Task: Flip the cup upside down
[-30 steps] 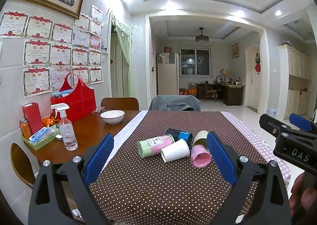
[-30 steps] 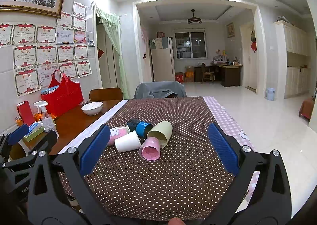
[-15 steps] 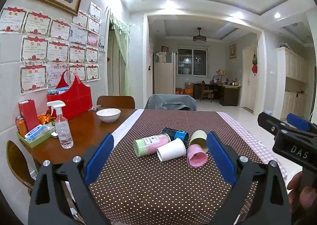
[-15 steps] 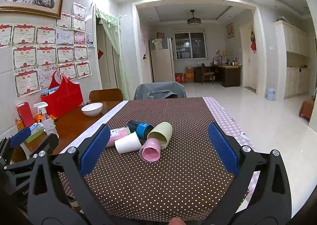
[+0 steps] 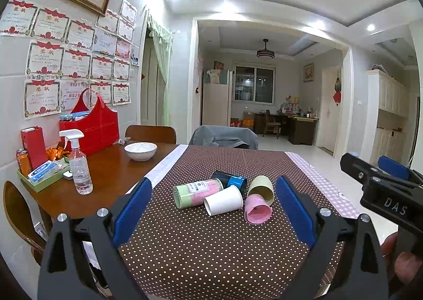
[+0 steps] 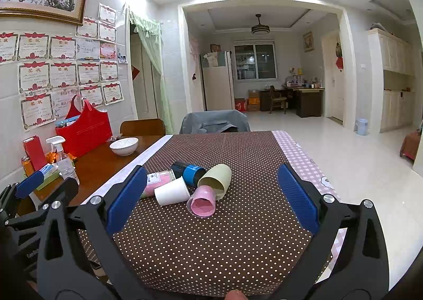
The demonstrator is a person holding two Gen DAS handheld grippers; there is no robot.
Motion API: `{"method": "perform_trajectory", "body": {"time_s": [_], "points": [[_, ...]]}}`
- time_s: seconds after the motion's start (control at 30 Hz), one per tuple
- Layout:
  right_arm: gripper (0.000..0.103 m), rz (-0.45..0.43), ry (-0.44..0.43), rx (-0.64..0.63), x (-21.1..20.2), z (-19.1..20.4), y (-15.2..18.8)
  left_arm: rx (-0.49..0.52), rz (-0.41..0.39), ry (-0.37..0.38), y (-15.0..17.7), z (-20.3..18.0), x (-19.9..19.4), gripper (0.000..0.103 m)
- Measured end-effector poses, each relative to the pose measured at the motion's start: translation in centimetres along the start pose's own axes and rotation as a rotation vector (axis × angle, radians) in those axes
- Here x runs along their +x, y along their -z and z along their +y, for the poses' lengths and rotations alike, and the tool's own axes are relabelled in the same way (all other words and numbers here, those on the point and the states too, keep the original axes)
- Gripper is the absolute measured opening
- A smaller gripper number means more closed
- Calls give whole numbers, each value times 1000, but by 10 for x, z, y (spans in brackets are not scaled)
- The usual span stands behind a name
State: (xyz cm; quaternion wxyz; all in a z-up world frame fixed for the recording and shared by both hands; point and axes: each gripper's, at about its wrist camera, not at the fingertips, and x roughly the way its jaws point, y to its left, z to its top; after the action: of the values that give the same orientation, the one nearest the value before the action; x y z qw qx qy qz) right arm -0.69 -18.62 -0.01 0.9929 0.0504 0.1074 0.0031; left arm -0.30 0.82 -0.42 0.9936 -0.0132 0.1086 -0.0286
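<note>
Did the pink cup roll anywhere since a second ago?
No. In the right wrist view the pink cup lies on its side, still touching the green cup and beside the white cup, as before.

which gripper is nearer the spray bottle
Left. The left gripper hangs beside the spray bottle, just to its right. The right gripper hangs farther right, past the left gripper.
</note>
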Motion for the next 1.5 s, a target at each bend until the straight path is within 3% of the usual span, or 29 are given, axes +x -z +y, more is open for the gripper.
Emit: {"method": "perform_trajectory", "body": {"time_s": [0.87, 1.2, 1.5], "points": [[97, 3, 1, -4, 4, 1, 0, 1, 5, -7, 3, -3, 2, 93], [97, 25, 0, -16, 26, -4, -4, 8, 20, -19, 1, -4, 16, 93], [97, 99, 9, -20, 68, -22, 2, 69, 115, 0, -2, -18, 73, 93]]}}
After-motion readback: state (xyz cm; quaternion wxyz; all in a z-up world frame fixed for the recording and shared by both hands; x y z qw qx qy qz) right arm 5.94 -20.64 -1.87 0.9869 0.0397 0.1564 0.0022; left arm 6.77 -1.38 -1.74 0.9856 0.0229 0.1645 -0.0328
